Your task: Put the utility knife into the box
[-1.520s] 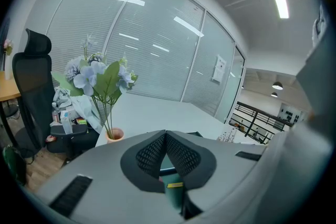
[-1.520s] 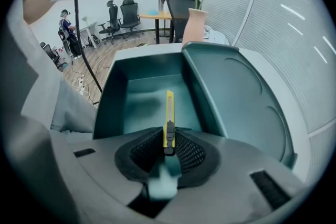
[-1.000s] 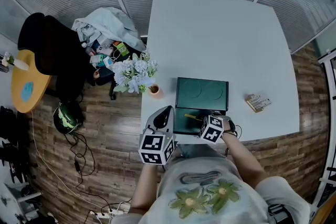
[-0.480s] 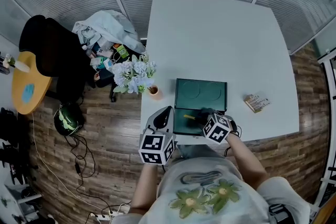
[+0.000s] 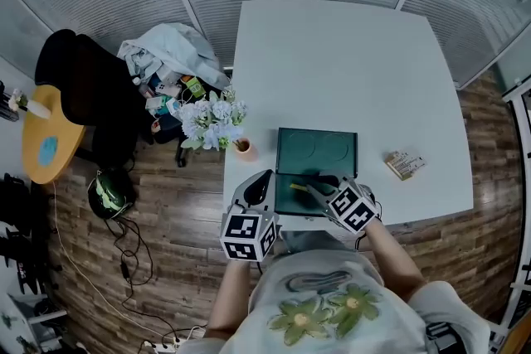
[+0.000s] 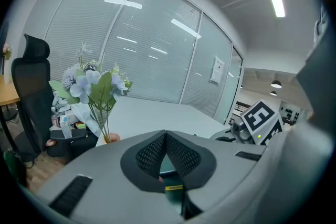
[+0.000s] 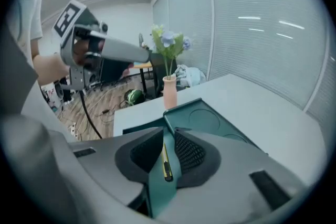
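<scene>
Right tool [image 7: 168, 135] | jaws closing, nothing gripped | utility knife [image 7: 166, 163] beneath, in box [image 7: 157, 194]

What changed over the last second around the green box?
The right gripper drew back from the box toward the person, its jaws just partly closing on nothing; the utility knife lies loose in the box. The left gripper, box and flower vase stayed put.
</scene>
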Demonstrator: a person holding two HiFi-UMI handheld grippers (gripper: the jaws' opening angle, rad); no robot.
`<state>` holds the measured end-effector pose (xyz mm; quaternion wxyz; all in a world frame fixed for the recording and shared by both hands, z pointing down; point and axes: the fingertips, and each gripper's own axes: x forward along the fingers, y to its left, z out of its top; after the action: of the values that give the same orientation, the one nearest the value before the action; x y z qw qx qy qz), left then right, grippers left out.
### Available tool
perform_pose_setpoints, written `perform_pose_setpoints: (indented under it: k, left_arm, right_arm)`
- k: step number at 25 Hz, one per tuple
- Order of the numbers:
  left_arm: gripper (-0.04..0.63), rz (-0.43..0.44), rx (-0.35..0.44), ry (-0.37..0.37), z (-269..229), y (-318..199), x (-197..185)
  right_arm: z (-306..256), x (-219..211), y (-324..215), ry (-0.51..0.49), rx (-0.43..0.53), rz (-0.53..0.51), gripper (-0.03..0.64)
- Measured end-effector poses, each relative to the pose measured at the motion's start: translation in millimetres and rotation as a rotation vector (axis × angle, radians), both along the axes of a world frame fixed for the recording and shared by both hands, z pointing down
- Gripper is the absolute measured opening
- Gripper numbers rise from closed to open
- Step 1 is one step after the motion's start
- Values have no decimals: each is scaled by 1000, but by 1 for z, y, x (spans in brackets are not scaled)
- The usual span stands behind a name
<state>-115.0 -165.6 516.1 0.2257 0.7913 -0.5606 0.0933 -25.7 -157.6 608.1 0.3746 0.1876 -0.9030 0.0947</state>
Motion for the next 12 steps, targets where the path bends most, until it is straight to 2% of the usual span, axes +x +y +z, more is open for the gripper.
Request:
perform_pose_setpoints:
  k: [5,9,12]
  left_arm:
    - [-3,7,3,-5,-2,2,3]
    - [-3,12,7,-11,-5,4,6]
    - [-3,17,10,-14,-8,6,8]
  right_arm:
    - [-36,4,-11,-159,21,122,2]
    - [-52,6,-9,-196,55,124,0]
    - [-63,11,-10,-197,132,152,-2]
